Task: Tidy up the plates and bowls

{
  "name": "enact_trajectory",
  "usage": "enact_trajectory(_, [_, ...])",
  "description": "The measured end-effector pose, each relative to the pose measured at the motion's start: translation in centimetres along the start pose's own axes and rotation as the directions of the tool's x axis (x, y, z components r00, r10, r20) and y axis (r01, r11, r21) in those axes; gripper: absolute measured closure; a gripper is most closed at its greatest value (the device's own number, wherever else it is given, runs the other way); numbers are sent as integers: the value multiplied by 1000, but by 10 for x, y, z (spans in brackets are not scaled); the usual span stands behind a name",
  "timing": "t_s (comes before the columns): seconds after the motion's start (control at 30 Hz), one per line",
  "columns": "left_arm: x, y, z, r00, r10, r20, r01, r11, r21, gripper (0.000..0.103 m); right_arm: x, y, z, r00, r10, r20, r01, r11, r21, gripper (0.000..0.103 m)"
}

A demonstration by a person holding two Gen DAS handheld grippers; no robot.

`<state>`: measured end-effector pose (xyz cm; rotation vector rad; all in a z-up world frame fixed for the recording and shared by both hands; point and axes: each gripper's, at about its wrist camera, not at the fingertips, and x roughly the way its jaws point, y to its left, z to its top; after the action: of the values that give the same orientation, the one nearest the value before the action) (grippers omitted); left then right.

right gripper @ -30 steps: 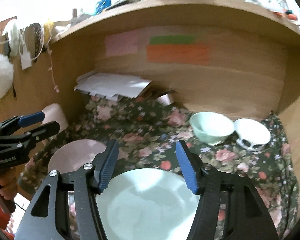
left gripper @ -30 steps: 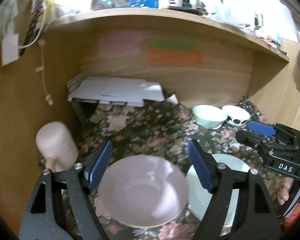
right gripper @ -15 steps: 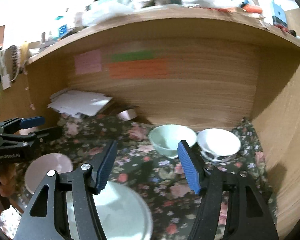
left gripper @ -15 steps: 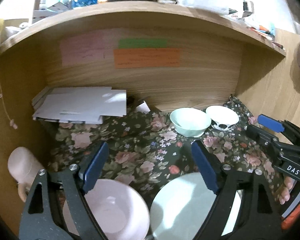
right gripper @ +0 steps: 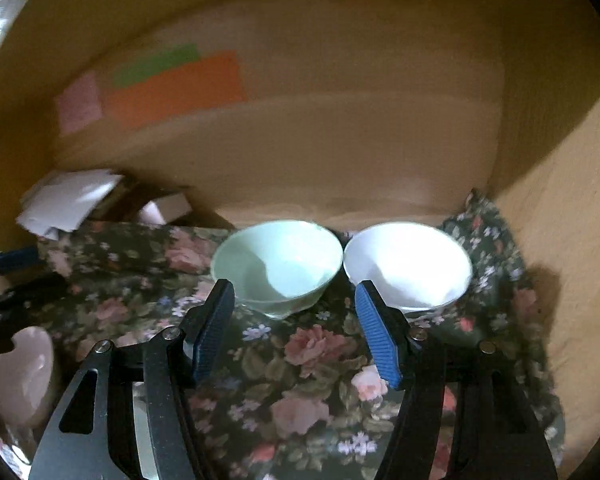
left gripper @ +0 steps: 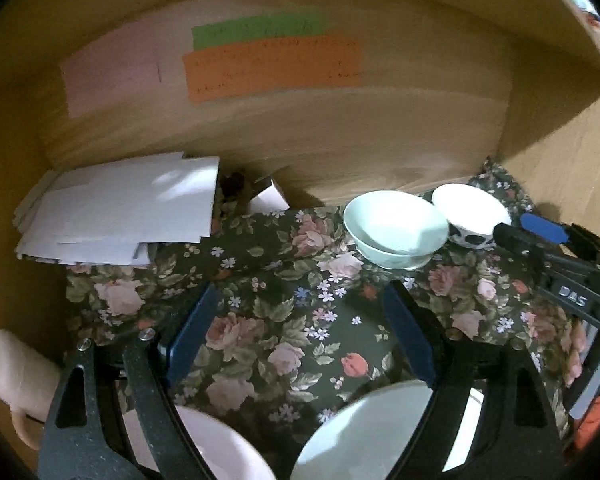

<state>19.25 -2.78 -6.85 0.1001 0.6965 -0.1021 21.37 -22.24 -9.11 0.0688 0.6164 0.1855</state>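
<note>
A mint green bowl (left gripper: pixel 396 232) (right gripper: pixel 278 266) and a white bowl with black spots (left gripper: pixel 472 216) (right gripper: pixel 408 266) stand side by side on the floral cloth (left gripper: pixel 284 320) at the back right of the wooden alcove. A pink bowl (left gripper: pixel 204 448) (right gripper: pixel 24 372) and a pale green plate (left gripper: pixel 368 436) lie near the front. My left gripper (left gripper: pixel 300 328) is open and empty above the cloth. My right gripper (right gripper: pixel 294 324) is open and empty, just in front of the two bowls, and shows at the right of the left wrist view (left gripper: pixel 548 248).
A stack of white papers (left gripper: pixel 120 208) lies at the back left. A pink mug (left gripper: pixel 16 380) stands at the left wall. Coloured paper notes (left gripper: pixel 272 64) are stuck on the back wall. Wooden walls close in left, right and behind.
Both grippers have moved forward and deeper into the alcove. The right gripper has come close to the green and white bowls. The pink bowl and the plate have slid toward the bottom of the views.
</note>
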Motion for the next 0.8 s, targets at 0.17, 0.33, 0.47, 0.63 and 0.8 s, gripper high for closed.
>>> enact_trajectory(0.17, [27, 5, 12, 998, -37, -49, 35, 999, -31, 18, 45, -11, 4, 995, 4, -99, 1, 999, 50, 49])
enact_trajectory(0.33, [50, 7, 19, 997, -41, -70, 40, 999, -28, 18, 76, -21, 4, 984, 31, -175, -10, 993, 118, 63])
enact_trajectory(0.47, [67, 11, 21, 993, -61, -102, 55, 997, -53, 18, 93, -24, 1, 974, 44, -222, -12, 990, 141, 67])
enact_trajectory(0.63, [79, 12, 23, 993, -52, -109, 46, 998, -52, 18, 101, -25, 0, 968, 62, -244, -24, 987, 156, 67])
enact_trajectory(0.8, [89, 12, 20, 989, -59, -135, 51, 997, -60, 18, 109, -26, 0, 964, 47, -260, -11, 990, 139, 68])
